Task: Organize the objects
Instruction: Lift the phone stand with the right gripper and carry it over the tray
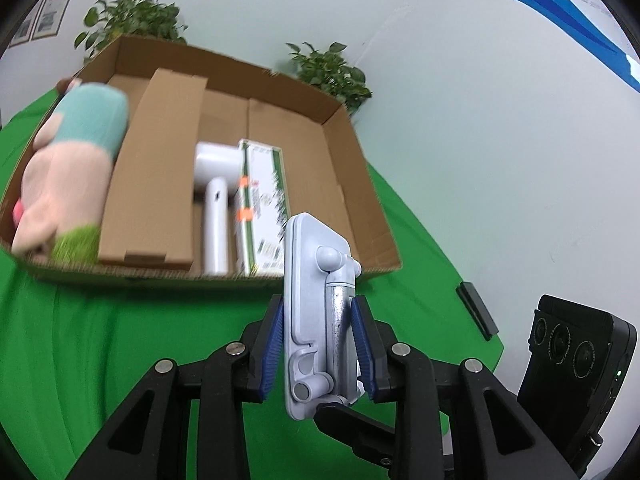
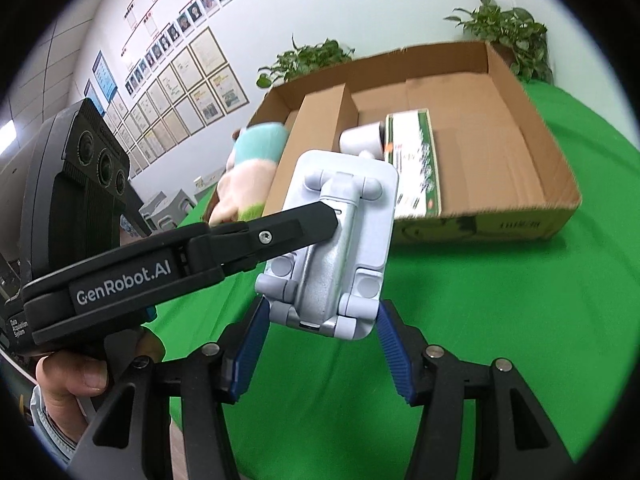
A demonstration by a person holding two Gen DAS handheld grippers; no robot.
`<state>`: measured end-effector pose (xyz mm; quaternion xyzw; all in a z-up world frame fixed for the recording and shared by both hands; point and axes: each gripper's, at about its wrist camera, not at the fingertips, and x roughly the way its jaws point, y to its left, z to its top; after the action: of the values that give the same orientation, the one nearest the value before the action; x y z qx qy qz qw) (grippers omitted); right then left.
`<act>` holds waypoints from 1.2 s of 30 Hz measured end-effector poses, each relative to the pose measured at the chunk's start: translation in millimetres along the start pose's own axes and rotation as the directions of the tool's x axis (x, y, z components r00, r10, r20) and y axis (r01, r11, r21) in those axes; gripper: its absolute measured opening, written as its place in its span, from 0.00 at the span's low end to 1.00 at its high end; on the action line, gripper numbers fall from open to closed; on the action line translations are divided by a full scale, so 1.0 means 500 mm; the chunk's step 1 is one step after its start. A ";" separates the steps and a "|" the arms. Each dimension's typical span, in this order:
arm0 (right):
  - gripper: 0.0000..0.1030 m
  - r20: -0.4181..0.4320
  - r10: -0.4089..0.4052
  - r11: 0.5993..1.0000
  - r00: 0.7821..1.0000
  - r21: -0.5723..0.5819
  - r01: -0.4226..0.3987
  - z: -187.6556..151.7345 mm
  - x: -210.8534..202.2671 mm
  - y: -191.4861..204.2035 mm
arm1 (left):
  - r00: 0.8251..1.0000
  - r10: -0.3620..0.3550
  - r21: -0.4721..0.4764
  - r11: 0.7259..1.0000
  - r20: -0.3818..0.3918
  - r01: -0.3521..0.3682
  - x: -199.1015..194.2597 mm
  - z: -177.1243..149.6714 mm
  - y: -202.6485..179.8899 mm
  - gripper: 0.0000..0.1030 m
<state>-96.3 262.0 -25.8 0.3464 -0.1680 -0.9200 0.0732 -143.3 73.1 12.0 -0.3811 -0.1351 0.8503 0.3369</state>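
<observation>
Grey stand (image 1: 316,316) is clamped by both grippers: the left gripper (image 1: 320,344) squeezes its metal arm, the right gripper (image 2: 320,340) pinches its plate edges. Cardboard box (image 1: 360,184) sits at twelve o'clock on green cloth (image 1: 80,340).

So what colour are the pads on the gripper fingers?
Blue, ribbed pads on black fingers; the right wrist view shows them best.

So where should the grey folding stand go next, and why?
Probably carry the grey folding stand, gripped by the left gripper and right gripper, forward over the cardboard box; bare floor shows right of the green-and-white carton.
</observation>
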 end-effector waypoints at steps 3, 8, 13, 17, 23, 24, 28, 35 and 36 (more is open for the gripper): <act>0.53 0.024 -0.008 1.000 1.000 0.001 0.007 0.025 -0.005 -0.012 | 1.000 -0.012 0.015 1.000 0.007 0.012 0.013 0.030 -0.016 0.29; 0.53 0.047 -0.014 1.000 0.999 0.004 0.014 0.063 -0.004 -0.036 | 1.000 -0.018 0.020 1.000 0.011 0.018 0.040 0.073 -0.036 0.29; 0.53 0.057 -0.011 1.000 0.998 0.006 0.011 0.105 0.005 -0.073 | 1.000 -0.012 0.036 0.999 0.010 0.012 0.073 0.117 -0.057 0.29; 0.53 0.054 -0.012 1.000 0.998 0.002 0.012 0.137 0.017 -0.103 | 1.000 -0.011 0.031 0.999 0.001 0.011 0.111 0.154 -0.063 0.29; 0.53 0.037 -0.007 1.000 0.999 0.004 0.007 0.182 0.040 -0.147 | 1.000 -0.002 0.030 1.000 -0.012 0.002 0.177 0.211 -0.068 0.29; 0.53 0.031 -0.004 1.000 1.000 0.003 0.004 0.187 0.044 -0.154 | 1.000 0.001 0.029 1.000 -0.016 -0.001 0.190 0.220 -0.067 0.29; 0.53 -0.014 0.009 1.000 1.000 0.012 -0.009 0.205 0.074 -0.191 | 0.999 0.016 0.011 1.000 -0.050 -0.016 0.254 0.245 -0.054 0.29; 0.53 -0.130 0.027 0.999 0.991 0.021 -0.024 0.205 0.132 -0.244 | 0.993 0.042 -0.029 0.999 -0.110 -0.046 0.344 0.235 -0.019 0.29; 0.53 -0.139 0.027 0.999 0.990 0.021 -0.025 0.205 0.136 -0.248 | 0.992 0.043 -0.036 0.998 -0.115 -0.047 0.355 0.234 -0.016 0.29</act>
<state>-217.3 387.0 -40.0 0.4080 -0.1760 -0.8910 0.0933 -311.7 201.9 -4.1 -0.4387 -0.1233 0.8317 0.3172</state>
